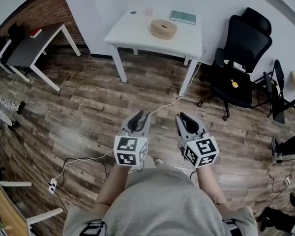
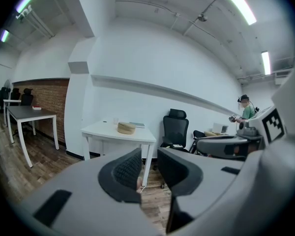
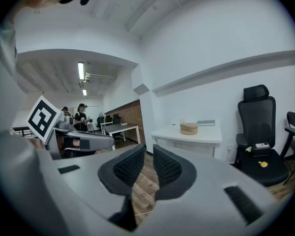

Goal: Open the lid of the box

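A round, light wooden box (image 1: 163, 29) with its lid on sits on the white table (image 1: 132, 33) across the room; it also shows small in the left gripper view as the box (image 2: 126, 128) and in the right gripper view as the box (image 3: 189, 128). My left gripper (image 1: 141, 115) and right gripper (image 1: 183, 117) are held side by side in front of my body, far short of the table. The left gripper (image 2: 149, 163) has a narrow gap between its pads, with nothing in it. The right gripper (image 3: 148, 162) is also slightly open and empty.
A teal book (image 1: 183, 17) and a small cup (image 1: 148, 11) share the white table. A black office chair (image 1: 241, 58) stands to its right, a grey desk (image 1: 29, 48) at the left. A cable and power strip (image 1: 52, 185) lie on the wood floor.
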